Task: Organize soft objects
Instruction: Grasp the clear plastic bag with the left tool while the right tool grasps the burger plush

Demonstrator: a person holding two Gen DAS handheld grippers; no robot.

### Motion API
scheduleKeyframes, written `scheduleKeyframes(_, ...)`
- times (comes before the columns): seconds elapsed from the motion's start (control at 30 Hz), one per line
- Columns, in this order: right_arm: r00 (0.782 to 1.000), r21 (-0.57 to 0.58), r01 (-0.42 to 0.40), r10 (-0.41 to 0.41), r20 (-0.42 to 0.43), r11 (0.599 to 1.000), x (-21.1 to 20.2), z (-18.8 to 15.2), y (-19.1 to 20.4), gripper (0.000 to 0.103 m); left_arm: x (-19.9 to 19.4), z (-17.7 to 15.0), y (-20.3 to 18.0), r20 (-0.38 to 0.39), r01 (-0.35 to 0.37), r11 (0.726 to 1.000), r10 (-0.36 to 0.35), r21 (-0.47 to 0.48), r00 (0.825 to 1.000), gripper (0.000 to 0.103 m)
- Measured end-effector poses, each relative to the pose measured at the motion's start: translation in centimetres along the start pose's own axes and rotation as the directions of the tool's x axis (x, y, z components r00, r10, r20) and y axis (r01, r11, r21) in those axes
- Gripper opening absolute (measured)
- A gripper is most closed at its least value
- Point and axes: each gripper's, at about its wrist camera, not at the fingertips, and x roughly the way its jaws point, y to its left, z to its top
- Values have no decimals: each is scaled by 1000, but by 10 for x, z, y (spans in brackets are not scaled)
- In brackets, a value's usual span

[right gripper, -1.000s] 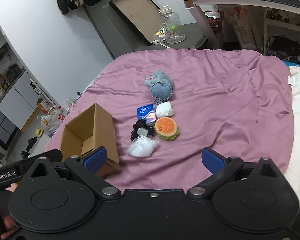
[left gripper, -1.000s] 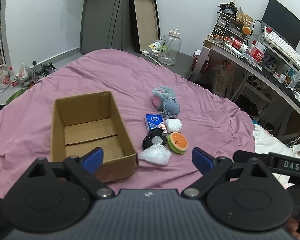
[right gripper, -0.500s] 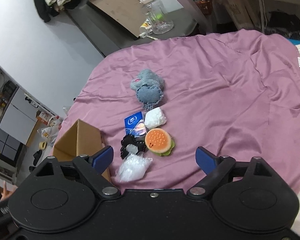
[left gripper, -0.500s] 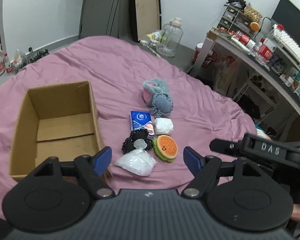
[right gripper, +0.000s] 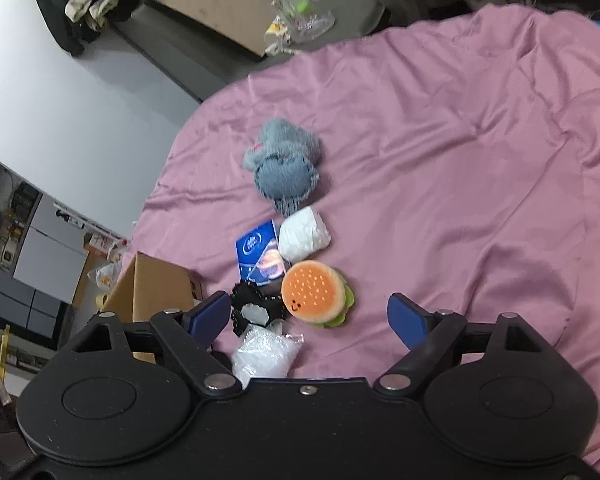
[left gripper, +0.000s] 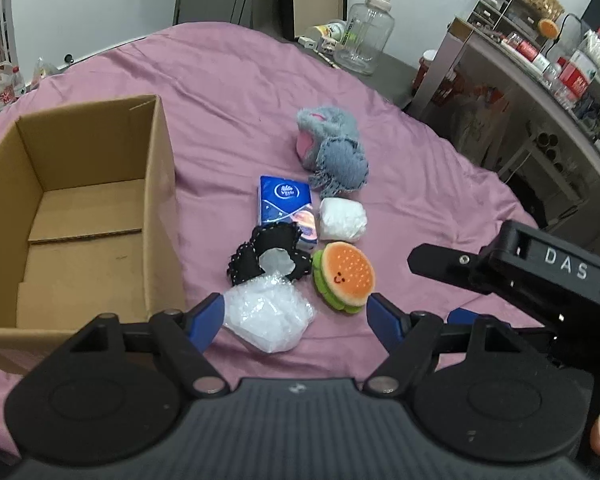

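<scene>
Left gripper (left gripper: 294,320): jaws wide apart, nothing held; the clear plastic bag (left gripper: 266,318) lies just ahead between the fingertips, untouched.
Right gripper (right gripper: 308,316): jaws apart and closing, pressing on nothing; the burger plush (right gripper: 314,294) sits between them.
Soft things: clustered mid-bed on the purple sheet (left gripper: 228,80), well in from its edges, beside the cardboard box (left gripper: 160,184).
Cluster: black lace piece (left gripper: 266,252), white wrapped bundle (left gripper: 342,219), blue tissue pack (left gripper: 286,200), grey plush (left gripper: 334,148) farthest out.
Handling: all likely light and squashy; the bag looks slippery, so pinch its bunched middle; take the burger plush across its rim.
Writing: "DAS" on the right gripper's body; tissue pack logo unreadable.
</scene>
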Motion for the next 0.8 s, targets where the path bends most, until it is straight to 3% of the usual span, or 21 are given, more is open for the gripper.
scheduleKeyframes(0.17,999,27,-7,8,-33,1000,17,4,-10,77,9,-4,-17,16,-16,999,16,33,1000,77)
scheduleKeyframes(0.3,999,78,-22,24,-28,997,21,8,-23,76,21,-7,-28,2,-5,999,5,39,1000,75)
scheduleKeyframes(0.43,998,82,-13,18,-55,997,31,8,-30,77,34,-8,-18,-10,-66,998,66,-11,998,75)
scheduleKeyframes(0.57,996,83,-22,29,-79,996,42,8,-32,77,40,-5,-10,-16,-116,993,116,-2,993,75)
scheduleKeyframes(0.8,990,24,-27,30,-139,999,60,3,-17,77,49,-3,7,-44,-160,987,159,-20,986,75)
